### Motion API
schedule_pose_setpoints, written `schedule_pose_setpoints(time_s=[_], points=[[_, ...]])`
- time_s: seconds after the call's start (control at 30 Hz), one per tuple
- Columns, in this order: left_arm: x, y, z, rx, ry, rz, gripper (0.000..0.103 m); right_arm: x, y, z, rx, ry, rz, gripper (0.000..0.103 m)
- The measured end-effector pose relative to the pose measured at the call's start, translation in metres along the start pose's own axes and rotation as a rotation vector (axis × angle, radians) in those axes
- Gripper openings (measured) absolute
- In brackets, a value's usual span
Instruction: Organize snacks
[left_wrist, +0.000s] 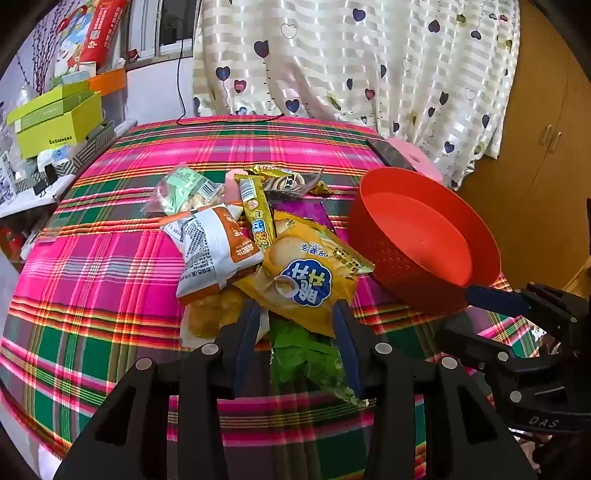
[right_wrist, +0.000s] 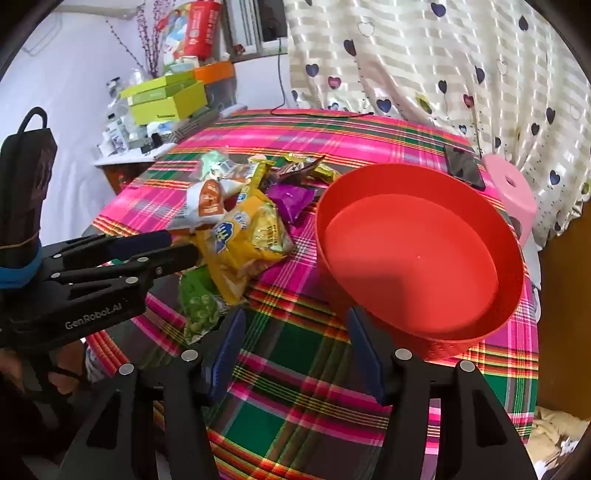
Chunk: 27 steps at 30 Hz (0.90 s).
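Note:
A pile of snack packets lies on the plaid tablecloth. On top is a yellow chip bag, also in the right wrist view. Beside it lie a white and orange packet, a green packet, a purple packet and a yellow stick pack. My left gripper is open, its fingers on either side of the chip bag's near end. An empty red round basket stands to the right. My right gripper is open, close to the basket's near rim.
A dark phone lies at the table's far right edge, next to a pink stool. Green boxes and clutter stand on a shelf to the left. A heart-print curtain hangs behind the table.

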<state>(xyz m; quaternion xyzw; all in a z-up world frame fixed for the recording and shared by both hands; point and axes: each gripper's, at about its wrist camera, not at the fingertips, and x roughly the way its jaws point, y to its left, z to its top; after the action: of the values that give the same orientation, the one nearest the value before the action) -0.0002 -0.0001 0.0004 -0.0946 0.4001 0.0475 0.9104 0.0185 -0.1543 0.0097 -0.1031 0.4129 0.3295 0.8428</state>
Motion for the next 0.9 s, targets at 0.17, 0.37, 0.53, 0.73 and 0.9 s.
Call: schedule_pose_setpoints(time_s=[0.17, 0.37, 0.53, 0.73, 0.9], points=[[0.000, -0.006, -0.001, 0.032, -0.001, 0.033, 0.042, 0.000, -0.001, 0.000, 0.002, 0.000, -0.002, 0.057], [-0.001, -0.001, -0.004, 0.028, 0.003, 0.033, 0.042, 0.007, 0.018, 0.000, 0.008, 0.002, -0.003, 0.057], [-0.004, -0.001, -0.005, 0.022, 0.005, 0.023, 0.042, 0.004, 0.012, 0.000, 0.004, 0.004, 0.001, 0.057], [-0.004, 0.001, -0.004, 0.014, 0.006, 0.019, 0.042, 0.003, 0.009, 0.000, -0.001, 0.004, 0.008, 0.058], [-0.005, 0.001, -0.005, 0.018, 0.001, 0.026, 0.042, 0.004, 0.011, -0.001, -0.004, 0.004, 0.010, 0.058]])
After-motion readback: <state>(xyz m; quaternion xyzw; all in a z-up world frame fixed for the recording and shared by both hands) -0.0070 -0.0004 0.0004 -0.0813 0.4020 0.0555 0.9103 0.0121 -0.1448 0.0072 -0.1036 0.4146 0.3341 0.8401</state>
